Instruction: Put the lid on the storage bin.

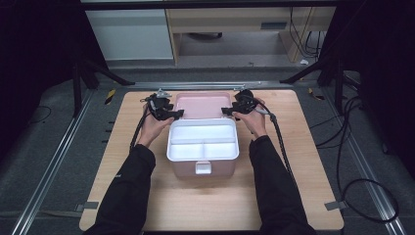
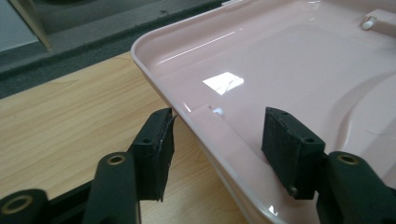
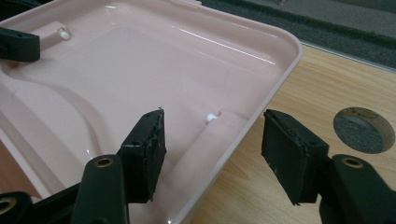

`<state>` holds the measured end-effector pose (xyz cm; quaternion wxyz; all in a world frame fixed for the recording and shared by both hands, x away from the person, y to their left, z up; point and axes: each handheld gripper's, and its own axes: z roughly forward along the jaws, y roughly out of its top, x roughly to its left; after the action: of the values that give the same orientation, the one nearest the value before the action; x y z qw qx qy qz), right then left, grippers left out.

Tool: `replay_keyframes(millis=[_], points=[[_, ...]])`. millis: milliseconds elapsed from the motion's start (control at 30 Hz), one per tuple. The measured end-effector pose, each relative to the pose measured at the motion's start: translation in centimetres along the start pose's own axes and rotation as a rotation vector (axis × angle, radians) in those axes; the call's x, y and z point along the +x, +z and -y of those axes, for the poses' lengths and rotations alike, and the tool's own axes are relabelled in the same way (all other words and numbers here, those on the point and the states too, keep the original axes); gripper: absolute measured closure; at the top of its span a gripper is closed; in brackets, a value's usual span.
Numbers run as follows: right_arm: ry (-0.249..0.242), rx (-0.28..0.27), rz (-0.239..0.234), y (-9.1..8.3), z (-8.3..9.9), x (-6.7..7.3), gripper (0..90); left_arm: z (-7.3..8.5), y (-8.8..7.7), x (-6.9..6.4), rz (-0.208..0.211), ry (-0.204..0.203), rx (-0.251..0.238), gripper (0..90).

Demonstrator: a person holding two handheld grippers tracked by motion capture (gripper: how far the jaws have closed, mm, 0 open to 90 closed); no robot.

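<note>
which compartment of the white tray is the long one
The far compartment of the white tray, nearest the open pink lid; it spans the full width, while the two near ones split a row.

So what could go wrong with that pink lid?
Each gripper's jaws stand open astride a side rim of the pink lid, left gripper and right gripper alike. The glossy rim might slip out. Uneven lifting could twist the lid. A fast close might jolt the white tray.

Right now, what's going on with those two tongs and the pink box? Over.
Left tongs open, straddling the lid rim's left side. Right tongs open, straddling its right side. Pink box open, white tray inside. Nothing in the way.
</note>
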<state>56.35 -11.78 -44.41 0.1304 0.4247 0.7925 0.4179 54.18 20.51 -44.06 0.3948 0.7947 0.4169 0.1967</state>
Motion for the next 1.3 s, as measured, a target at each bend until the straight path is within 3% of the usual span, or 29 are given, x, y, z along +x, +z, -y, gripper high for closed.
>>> replay_keyframes(millis=[100,200,300,533,567,767,1000,1300], points=[[0.03,0.003,-0.022,0.5,0.2,-0.2,40.5,0.2,0.1,0.4,0.039,-0.031,-0.009,43.3],[0.03,-0.003,-0.019,0.5,0.1,-0.2,41.2,0.2,0.0,0.5,0.05,-0.028,-0.015,43.5],[0.028,-0.01,-0.014,0.2,0.0,-0.2,43.8,0.1,-0.3,0.7,0.065,-0.049,-0.029,44.1],[0.035,-0.102,-0.022,-1.5,-1.0,0.2,46.5,-0.4,-1.8,1.3,0.089,-0.067,-0.122,50.9],[0.034,-0.117,-0.023,-1.9,-1.2,0.4,46.6,-0.7,-2.6,1.3,0.093,-0.055,-0.152,51.2],[0.002,-0.196,-0.044,-4.1,-2.0,1.2,46.9,-1.5,-5.3,0.8,0.099,-0.025,-0.213,54.1],[-0.067,-0.207,-0.042,-6.4,-2.4,2.4,47.6,-1.9,-7.6,-0.3,0.08,0.028,-0.212,56.8],[-0.11,-0.201,-0.028,-9.2,-2.6,3.7,51.4,-1.9,-9.6,-1.7,0.073,0.073,-0.22,59.5]])
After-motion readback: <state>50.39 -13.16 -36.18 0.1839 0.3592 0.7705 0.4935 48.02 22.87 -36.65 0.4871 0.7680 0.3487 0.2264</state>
